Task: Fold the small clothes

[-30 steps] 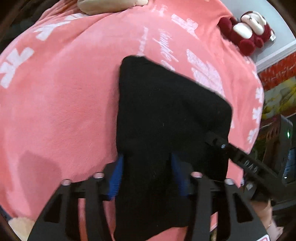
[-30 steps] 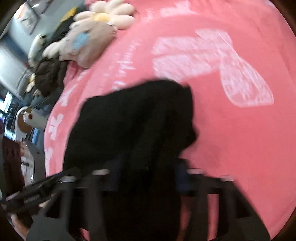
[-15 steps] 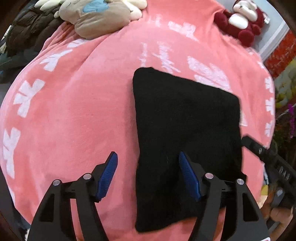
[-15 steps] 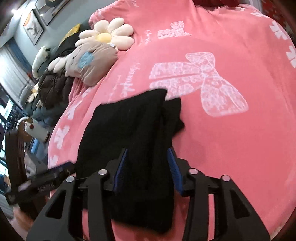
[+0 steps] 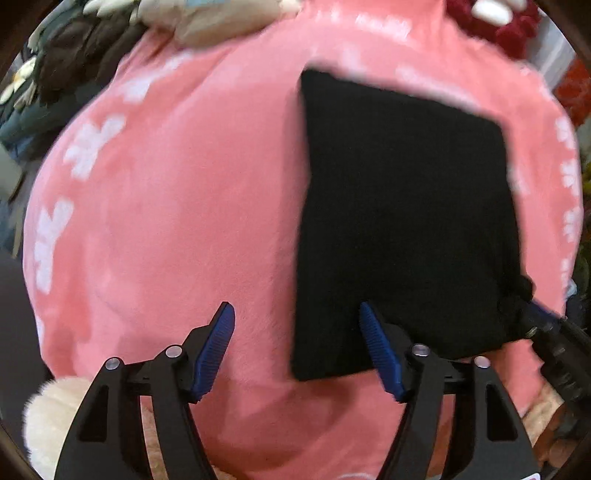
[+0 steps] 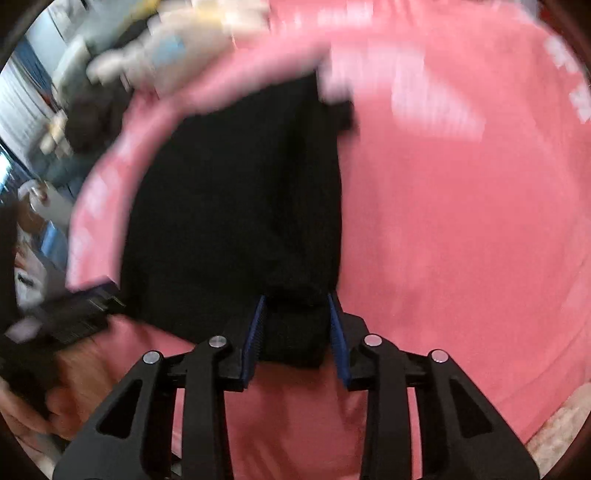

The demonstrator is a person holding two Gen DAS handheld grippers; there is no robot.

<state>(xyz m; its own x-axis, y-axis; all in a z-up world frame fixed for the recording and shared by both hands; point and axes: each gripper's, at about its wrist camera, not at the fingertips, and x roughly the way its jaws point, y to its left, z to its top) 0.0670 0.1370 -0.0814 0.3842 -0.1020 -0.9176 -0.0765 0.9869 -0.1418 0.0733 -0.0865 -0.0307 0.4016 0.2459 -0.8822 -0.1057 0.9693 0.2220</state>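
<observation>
A folded black garment (image 5: 402, 221) lies flat on the pink blanket (image 5: 177, 229). My left gripper (image 5: 295, 332) is open and empty, with its jaws wide apart at the garment's near left edge; its right finger overlaps the cloth. In the right wrist view the same garment (image 6: 236, 206) lies ahead, and my right gripper (image 6: 295, 325) is shut on its bunched near corner. The right gripper also shows at the garment's near right corner in the left wrist view (image 5: 546, 325).
The pink blanket with white bow prints covers a bed. Plush toys and a flower cushion (image 5: 207, 18) lie at the far edge, with a red plush (image 5: 491, 18) at far right. A fluffy cream rug (image 5: 48, 424) lies below the near edge.
My left gripper let go of the garment, opened wide and drew back to the left. The garment now lies flat. My right gripper keeps its hold on the near corner.
</observation>
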